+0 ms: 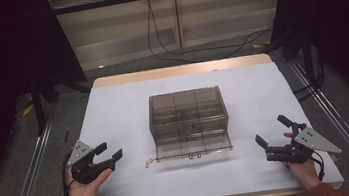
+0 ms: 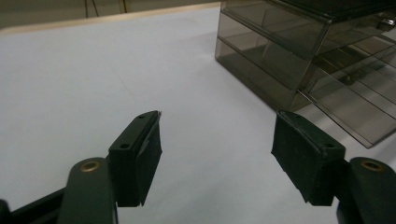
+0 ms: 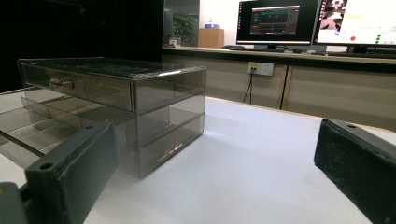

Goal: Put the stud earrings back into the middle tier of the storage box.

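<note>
A smoked, translucent plastic drawer cabinet (image 1: 188, 119) stands at the centre of the tabletop (image 1: 113, 110), which is covered by a matte white sheet with a pale wooden edge showing at the far side. The cabinet is box-shaped, with thin glossy walls and internal dividers visible through the top. Its bottom drawer (image 1: 194, 148) is pulled out toward the person and lies flat and shallow in front of the cabinet body.

Just left of the open drawer's front corner, several small pale objects (image 1: 147, 162) lie on the white sheet; they are too small to identify.

The left gripper (image 1: 110, 153) is held in the person's left hand (image 1: 85, 187), near and to the left of the cabinet. Its black fingers (image 2: 135, 156) stand apart with nothing between them. The right gripper (image 1: 271, 133) is held in the right hand (image 1: 303, 168), near and to the right of the cabinet, fingers (image 3: 70, 172) likewise spread wide and empty. Each gripper carries a grey three-cornered plate on top. The cabinet touches neither set of fingers.

The left gripper view shows the rubbery, matte pads on the finger faces, brass-coloured pivot fasteners, and the cabinet's left side with the extended drawer at upper right. The right gripper view shows the cabinet's right side, a small metallic handle (image 3: 61, 84) on the top drawer front, and, beyond the tabletop, a counter with two lit monitors (image 3: 278, 22) and a wall socket (image 3: 260, 68).
</note>
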A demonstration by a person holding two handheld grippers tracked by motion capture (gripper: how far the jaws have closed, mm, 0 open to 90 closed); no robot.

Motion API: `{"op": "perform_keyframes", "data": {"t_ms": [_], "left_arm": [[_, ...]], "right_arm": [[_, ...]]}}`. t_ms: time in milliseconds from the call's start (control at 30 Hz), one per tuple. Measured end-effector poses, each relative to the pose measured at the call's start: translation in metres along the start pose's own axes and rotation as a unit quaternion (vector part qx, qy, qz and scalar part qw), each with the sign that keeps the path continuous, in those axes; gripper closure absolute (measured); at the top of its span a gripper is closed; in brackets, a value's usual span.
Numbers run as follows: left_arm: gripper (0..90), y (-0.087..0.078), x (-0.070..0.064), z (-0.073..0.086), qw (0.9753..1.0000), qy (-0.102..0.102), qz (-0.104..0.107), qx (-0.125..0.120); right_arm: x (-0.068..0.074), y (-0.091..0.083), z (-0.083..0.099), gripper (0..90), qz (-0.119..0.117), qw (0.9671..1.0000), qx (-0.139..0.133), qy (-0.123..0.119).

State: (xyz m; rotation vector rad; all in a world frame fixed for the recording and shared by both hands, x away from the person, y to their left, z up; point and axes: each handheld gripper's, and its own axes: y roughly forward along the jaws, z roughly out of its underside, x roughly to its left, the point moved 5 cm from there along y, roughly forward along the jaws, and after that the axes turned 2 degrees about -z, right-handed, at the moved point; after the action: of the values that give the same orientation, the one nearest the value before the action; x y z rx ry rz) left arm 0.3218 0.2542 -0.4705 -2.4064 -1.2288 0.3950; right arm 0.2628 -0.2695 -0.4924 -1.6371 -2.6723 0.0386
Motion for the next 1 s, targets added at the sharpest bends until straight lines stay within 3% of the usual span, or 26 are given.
{"op": "perform_keyframes", "data": {"t_ms": [33, 267, 400, 433, 667, 767, 833, 867, 900, 1000], "left_arm": [[33.5, 0.002, -0.001, 0.002, 0.9999, -0.004, 0.001, 0.015], [35.9, 0.003, -0.007, 0.002, 0.9988, 0.018, 0.008, 0.044], [38.8, 0.005, -0.011, 0.002, 0.9974, 0.023, 0.025, 0.063], [38.8, 0.006, -0.014, 0.002, 0.9962, 0.034, 0.028, 0.075], [38.5, 0.01, -0.025, -0.001, 0.992, 0.04, 0.053, 0.107], [38.6, 0.011, -0.029, -0.002, 0.9902, 0.052, 0.057, 0.117], [40.8, 0.014, -0.034, -0.003, 0.9875, 0.065, 0.067, 0.127], [44.3, 0.014, -0.034, -0.003, 0.9875, 0.065, 0.067, 0.127], [45.8, 0.016, -0.038, -0.004, 0.9851, 0.074, 0.074, 0.136], [49.5, 0.018, -0.044, -0.006, 0.982, 0.091, 0.079, 0.145]], "right_arm": [[0.0, 0.0, 0.0, 0.0, 0.0, 1.0, 0.0, 0.0], [0.0, 0.0, 0.0, 0.0, 0.0, 1.0, 0.0, 0.0], [0.0, 0.0, 0.0, 0.0, 0.0, 1.0, 0.0, 0.0], [0.0, 0.0, 0.0, 0.0, 0.0, 1.0, 0.001, 0.0], [0.0, 0.0, 0.0, 0.0, 0.0, 1.0, 0.0, 0.0], [0.0, 0.0, 0.0, 0.0, 0.0, 1.0, 0.0, 0.0], [0.0, 0.0, 0.0, 0.0, 0.002, 1.0, 0.002, -0.002], [0.0, 0.0, 0.0, 0.0, 0.002, 1.0, 0.002, -0.002], [-0.001, 0.0, 0.0, 0.0, 0.002, 1.0, 0.002, -0.002], [0.0, 0.0, 0.0, 0.0, 0.0, 1.0, 0.003, -0.002]]}}
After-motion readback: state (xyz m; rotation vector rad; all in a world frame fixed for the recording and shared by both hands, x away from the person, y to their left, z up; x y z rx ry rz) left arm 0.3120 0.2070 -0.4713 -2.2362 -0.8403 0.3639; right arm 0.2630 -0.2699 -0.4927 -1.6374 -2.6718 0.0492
